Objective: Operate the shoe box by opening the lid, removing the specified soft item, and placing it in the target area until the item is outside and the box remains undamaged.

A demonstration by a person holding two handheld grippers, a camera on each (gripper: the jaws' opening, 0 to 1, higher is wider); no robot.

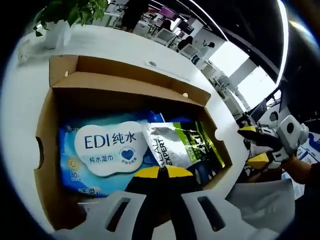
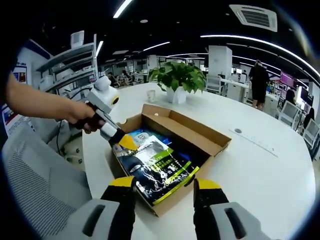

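The lid is already folded back, so the removal step is in hand. The shoe box (image 2: pixel 175 145) sits on the white surface (image 2: pixel 260 165), holding a blue wipes pack (image 1: pixel 102 150) and a silver-green pouch (image 1: pixel 182 145). At the box's 9 o'clock edge, the left gripper (image 2: pixel 122 142) is pinched narrow over the pouch; whether it grips it cannot be told. The right gripper (image 2: pixel 162 190) hangs wide, empty. Next: lift out gently.

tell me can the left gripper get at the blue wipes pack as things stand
Probably yes: the box is open with its lid folded back, the blue wipes pack lies uncovered, and the left gripper sits just above it, jaws shut.
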